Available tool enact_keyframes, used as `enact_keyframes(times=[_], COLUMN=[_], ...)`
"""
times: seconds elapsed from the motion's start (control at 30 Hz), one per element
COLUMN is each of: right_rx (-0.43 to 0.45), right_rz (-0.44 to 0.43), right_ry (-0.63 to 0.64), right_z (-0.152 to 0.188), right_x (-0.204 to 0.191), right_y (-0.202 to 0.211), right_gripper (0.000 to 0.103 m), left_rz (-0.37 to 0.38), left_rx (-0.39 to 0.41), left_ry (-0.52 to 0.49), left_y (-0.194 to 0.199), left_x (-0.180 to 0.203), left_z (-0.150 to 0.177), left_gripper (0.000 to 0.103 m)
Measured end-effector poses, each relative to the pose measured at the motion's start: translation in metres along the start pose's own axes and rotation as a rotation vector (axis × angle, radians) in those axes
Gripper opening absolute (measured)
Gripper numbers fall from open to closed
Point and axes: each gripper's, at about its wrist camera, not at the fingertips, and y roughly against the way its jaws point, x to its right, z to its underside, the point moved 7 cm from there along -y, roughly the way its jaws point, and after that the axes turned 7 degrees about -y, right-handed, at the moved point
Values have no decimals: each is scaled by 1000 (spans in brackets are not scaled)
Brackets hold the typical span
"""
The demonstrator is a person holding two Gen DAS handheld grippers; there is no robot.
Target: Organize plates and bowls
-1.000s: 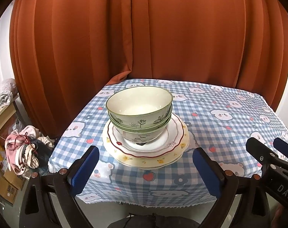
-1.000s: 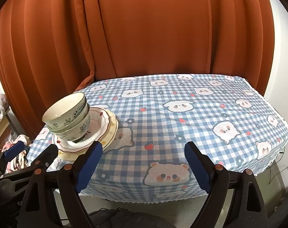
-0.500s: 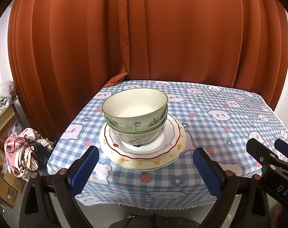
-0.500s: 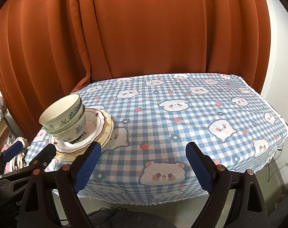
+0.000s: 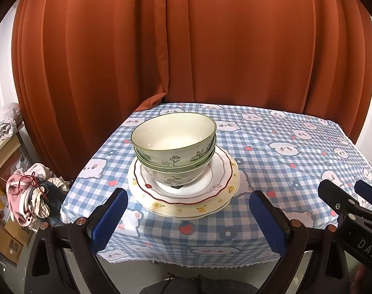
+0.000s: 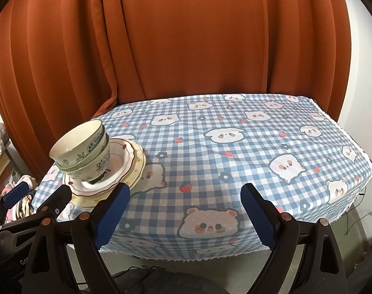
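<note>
- Two green floral bowls [image 5: 173,144] sit nested on two stacked plates [image 5: 222,171], near the left front corner of the checked tablecloth [image 6: 235,147].
- Compared with a second ago, the stack looks smaller and further off in both views.
- The left gripper [image 5: 186,220] is wide open, empty, at the table's front edge.
- The right gripper [image 6: 183,215] is likewise open, empty.

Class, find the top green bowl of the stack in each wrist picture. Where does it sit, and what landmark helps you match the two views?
Left wrist view: top green bowl sits centre frame, nested in a second bowl on the plates.
Right wrist view: top green bowl sits at the left, near the table's left edge.
Shared landmark: the red-rimmed plate under the bowls.
</note>
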Motion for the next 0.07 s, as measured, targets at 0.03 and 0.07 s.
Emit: enact_keyframes(times=[0.03,0.07], right_rx=[0,-1], right_rz=[0,-1], right_ry=[-1,-2], right_z=[0,0], right_x=[1,2], right_y=[0,-1], right_gripper=[94,94], left_rz=[-3,-5], left_rx=[0,0], left_ry=[0,1], left_y=[0,0], left_x=[1,2], left_z=[0,-1], left_gripper=[100,101])
